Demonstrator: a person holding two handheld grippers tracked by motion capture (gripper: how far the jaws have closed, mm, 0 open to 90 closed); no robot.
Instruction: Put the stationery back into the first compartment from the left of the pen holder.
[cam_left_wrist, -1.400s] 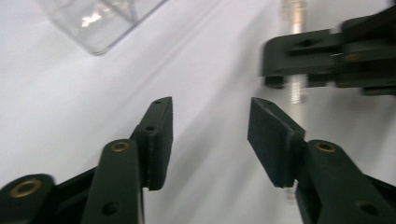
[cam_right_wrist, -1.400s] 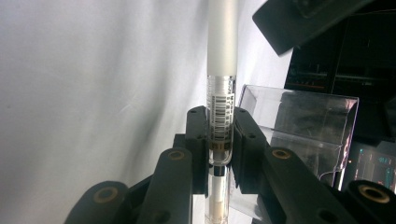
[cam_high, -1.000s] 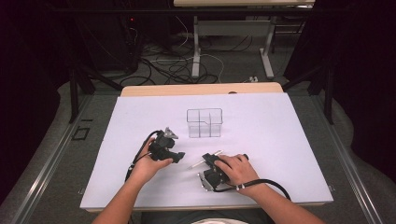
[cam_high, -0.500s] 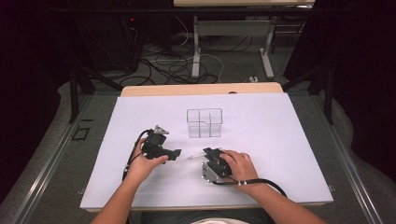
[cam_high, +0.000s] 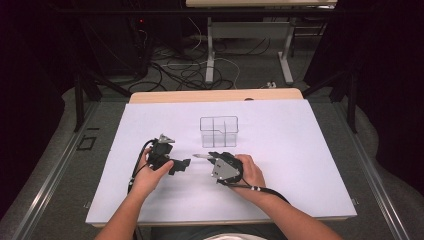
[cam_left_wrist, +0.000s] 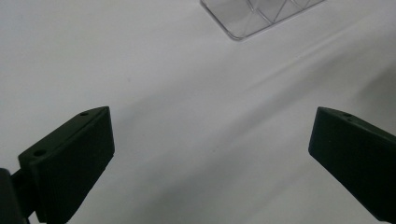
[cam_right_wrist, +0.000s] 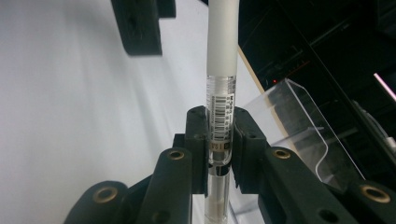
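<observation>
- Right gripper (cam_high: 207, 156), held in the person's right hand (cam_high: 248, 171), sits just right of the centre of the high view, low on the white sheet (cam_high: 300, 165) that covers the table.
- Its two black jaws are closed tight on a pen (cam_right_wrist: 221, 88); in the right gripper view the jaws rise from the bottom of the frame and pinch the clear barrel at its barcode label.
- From the pinch point, the pen's frosted white upper part runs straight up to the top edge of that frame.
- In the high view the pen shows as a short pale sliver (cam_high: 200, 156) pointing left from the jaw tips, toward the centre of the frame.
- Left gripper (cam_high: 184, 164), held in the person's left hand (cam_high: 150, 175), lies just left of centre in the high view, near the pen's tip but apart from it.
- Its jaws stand wide apart and grasp nothing; in the left gripper view they sit at the lower left and lower right corners with bare white sheet between them.
- A clear plastic organiser (cam_high: 219, 131) with inner dividers stands on the sheet just above both grippers in the high view, near the pen but not touching it.
- The same organiser appears at the top edge of the left gripper view (cam_left_wrist: 252, 16) and at the right of the right gripper view (cam_right_wrist: 299, 126), just beside the pen.
</observation>
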